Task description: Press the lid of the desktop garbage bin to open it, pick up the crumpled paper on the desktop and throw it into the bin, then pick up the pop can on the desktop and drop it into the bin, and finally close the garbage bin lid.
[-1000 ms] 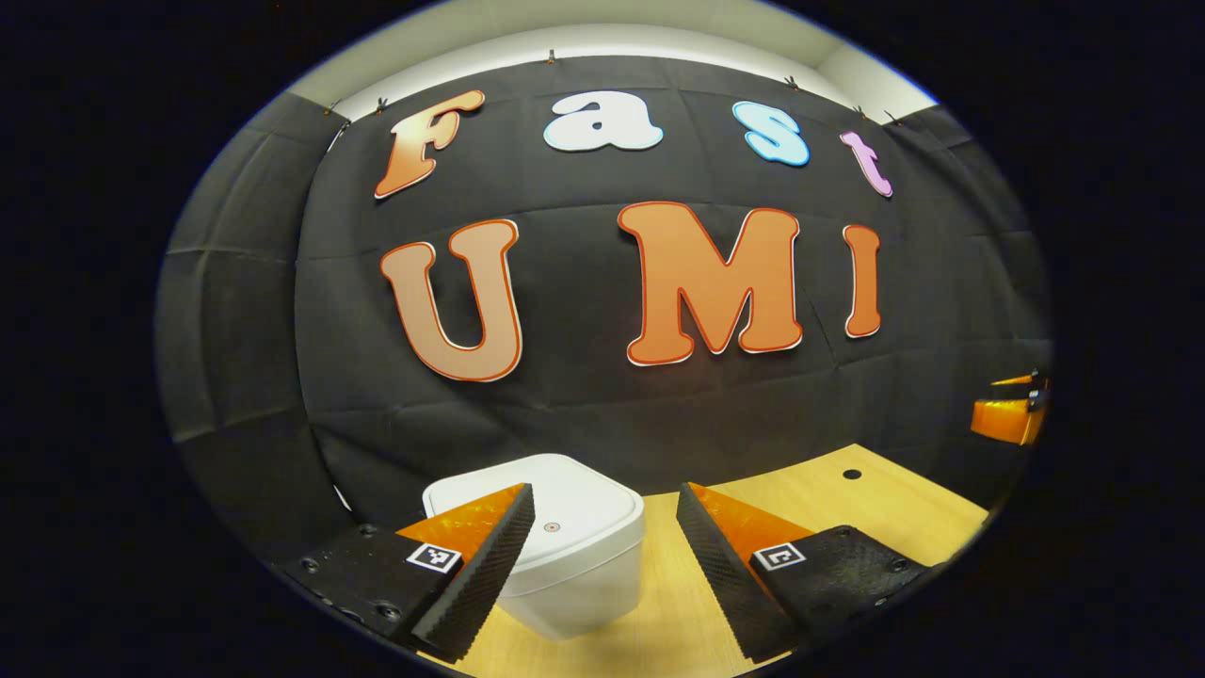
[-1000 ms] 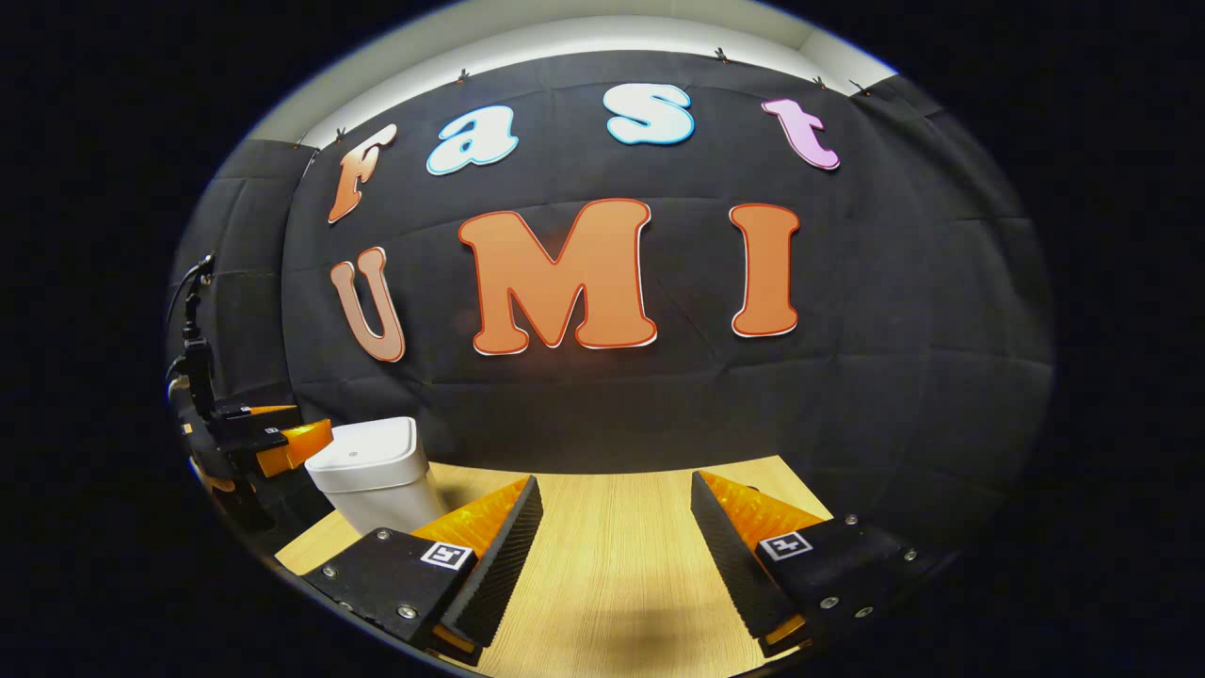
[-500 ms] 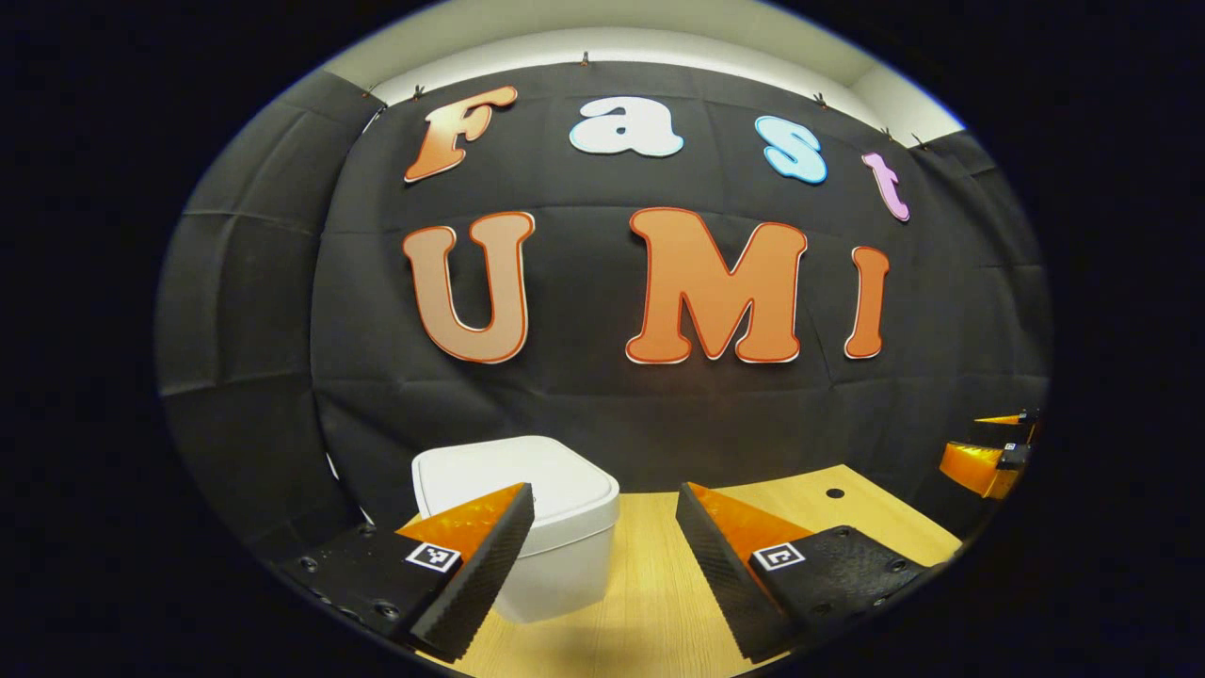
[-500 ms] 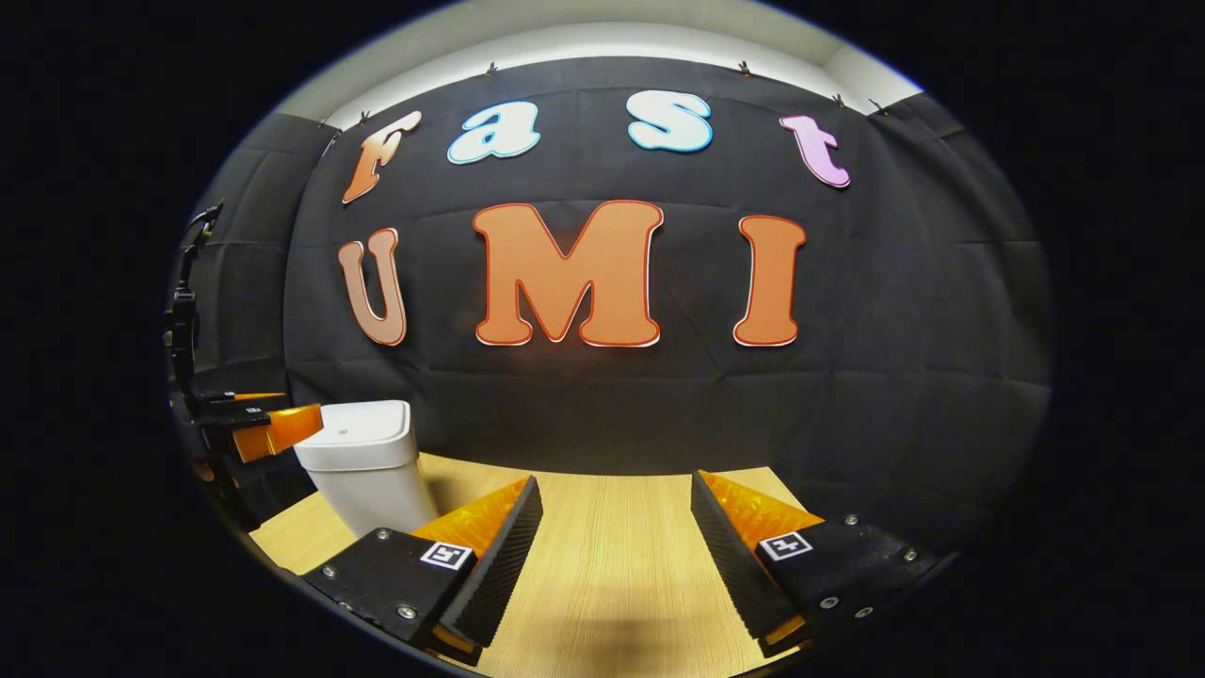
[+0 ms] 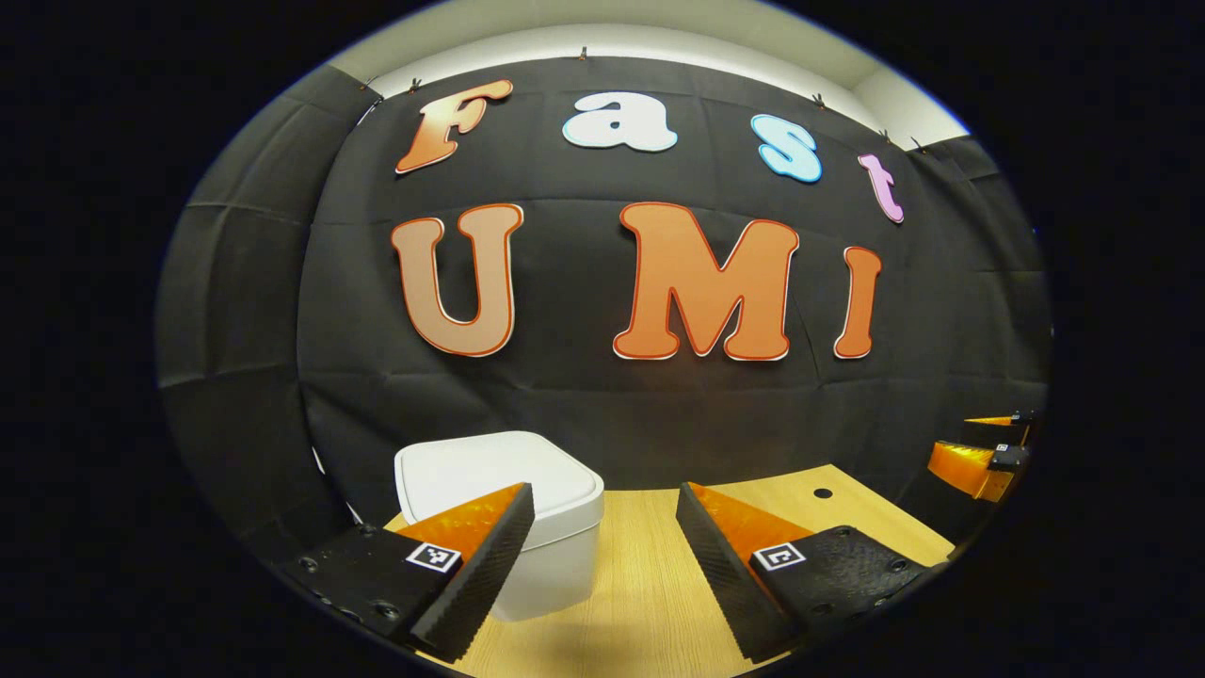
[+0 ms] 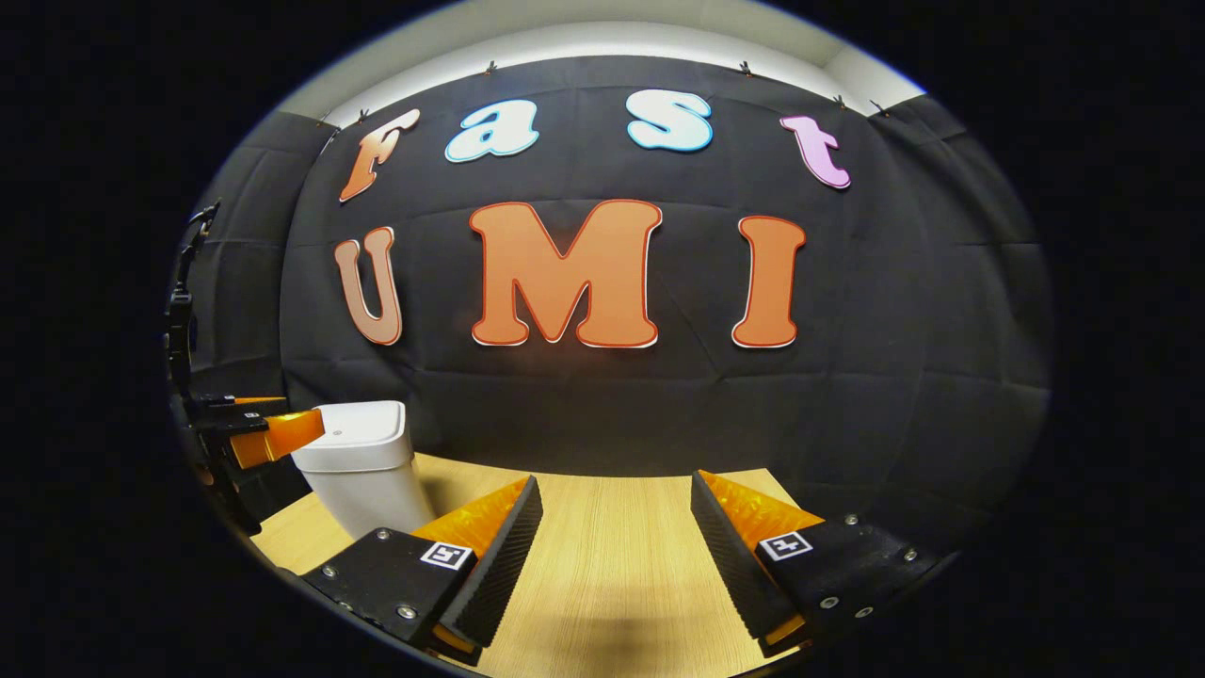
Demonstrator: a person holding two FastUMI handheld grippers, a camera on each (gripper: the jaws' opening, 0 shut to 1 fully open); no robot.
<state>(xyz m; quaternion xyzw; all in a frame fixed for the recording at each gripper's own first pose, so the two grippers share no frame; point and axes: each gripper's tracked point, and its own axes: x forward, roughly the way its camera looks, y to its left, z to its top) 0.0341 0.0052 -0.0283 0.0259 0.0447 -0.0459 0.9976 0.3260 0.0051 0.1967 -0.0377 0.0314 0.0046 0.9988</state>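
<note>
On the wooden desktop, close to the black cloth wall, stands the white garbage bin, upright, with its lid down flat on the rim; what lies inside cannot be told. In the left gripper view the bin sits just beyond the left gripper, a little to its left side, and the near left finger overlaps the bin's front edge in the picture. Whether it touches the bin cannot be told. The 2 fingers of this gripper stand well apart with bare desktop between them.

In the right gripper view the garbage bin appears far to the left of the right gripper, whose 2 fingers also stand wide apart over bare wood, clamped on nothing. Beside the bin's left flank in that view hangs the left gripper, level with the lid and near it.

In the left gripper view the right gripper shows well away from the bin, beyond the desktop's right edge. A small dark round hole marks the desktop between the bin and that gripper. The desktop is pale, straight-grained wood running back to the cloth wall, above which a light strip of ceiling shows.
</note>
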